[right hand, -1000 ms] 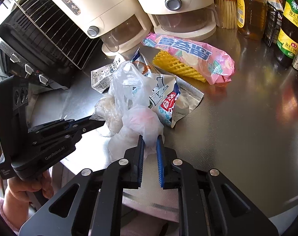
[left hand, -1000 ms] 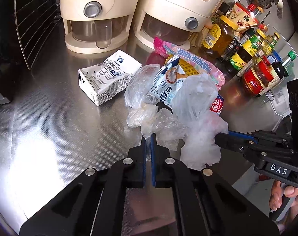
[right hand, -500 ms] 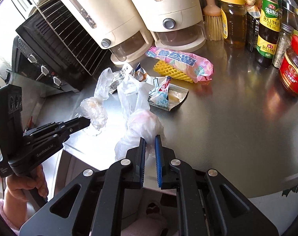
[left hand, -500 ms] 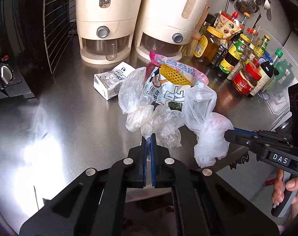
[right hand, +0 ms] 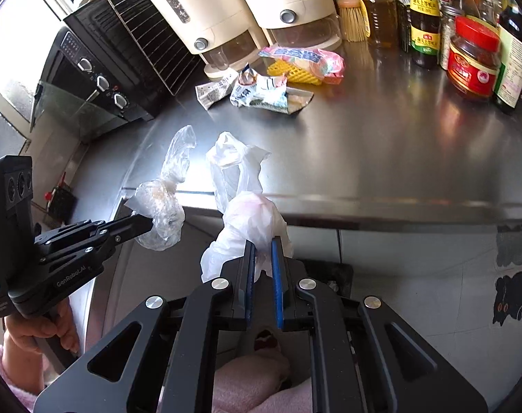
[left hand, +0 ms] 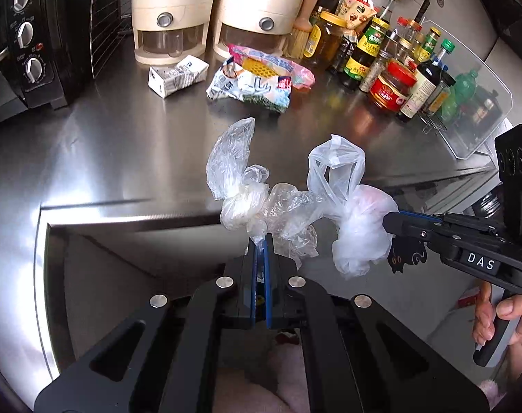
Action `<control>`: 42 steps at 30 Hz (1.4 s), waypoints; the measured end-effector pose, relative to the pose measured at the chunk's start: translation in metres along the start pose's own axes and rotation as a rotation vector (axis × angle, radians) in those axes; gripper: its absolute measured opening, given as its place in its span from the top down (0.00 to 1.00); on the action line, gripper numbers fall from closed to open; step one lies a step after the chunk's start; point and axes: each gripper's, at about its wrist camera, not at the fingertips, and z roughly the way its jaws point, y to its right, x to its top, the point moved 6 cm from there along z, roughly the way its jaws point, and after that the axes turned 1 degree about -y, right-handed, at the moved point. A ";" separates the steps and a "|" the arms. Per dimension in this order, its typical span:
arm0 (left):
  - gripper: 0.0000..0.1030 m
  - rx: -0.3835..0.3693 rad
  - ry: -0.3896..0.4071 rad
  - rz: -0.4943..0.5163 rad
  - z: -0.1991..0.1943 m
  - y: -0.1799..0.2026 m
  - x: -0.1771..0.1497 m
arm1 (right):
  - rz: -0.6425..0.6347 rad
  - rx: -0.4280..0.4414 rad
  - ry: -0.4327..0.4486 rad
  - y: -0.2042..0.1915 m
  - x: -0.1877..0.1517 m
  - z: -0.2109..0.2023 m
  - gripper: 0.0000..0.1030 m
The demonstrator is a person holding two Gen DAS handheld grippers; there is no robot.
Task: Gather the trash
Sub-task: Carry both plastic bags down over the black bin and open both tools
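Observation:
My left gripper (left hand: 260, 241) is shut on a crumpled clear plastic bag (left hand: 247, 186) and holds it in the air past the counter's front edge. My right gripper (right hand: 262, 241) is shut on a white plastic bag (right hand: 250, 213), also held off the counter; it shows in the left wrist view (left hand: 357, 220) too. The clear bag shows in the right wrist view (right hand: 164, 206). On the steel counter lie a crushed milk carton (left hand: 176, 75), a blue-and-white snack wrapper (left hand: 250, 87) and a pink wrapper with yellow foam net (left hand: 271, 63).
Two cream dispensers (left hand: 171, 13) stand at the back. A black oven (left hand: 37, 34) with a wire rack is at the left. Sauce bottles and jars (left hand: 392, 65) and a clear bin (left hand: 478, 103) crowd the right. The counter edge (left hand: 130, 210) runs below the bags.
Both grippers have pulled back from the trash pile and off the counter, each carrying its bag. The carton and wrappers stayed on the counter.

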 end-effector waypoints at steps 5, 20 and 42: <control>0.98 -0.015 -0.077 -0.018 0.016 0.005 -0.044 | 0.018 -0.040 -0.069 0.018 -0.043 0.006 0.90; 0.98 -0.020 -0.309 -0.050 0.135 -0.001 -0.128 | 0.179 -0.118 -0.260 0.084 -0.121 0.095 0.90; 0.98 0.002 -0.506 -0.122 0.253 -0.021 -0.158 | 0.304 -0.189 -0.378 0.121 -0.135 0.208 0.90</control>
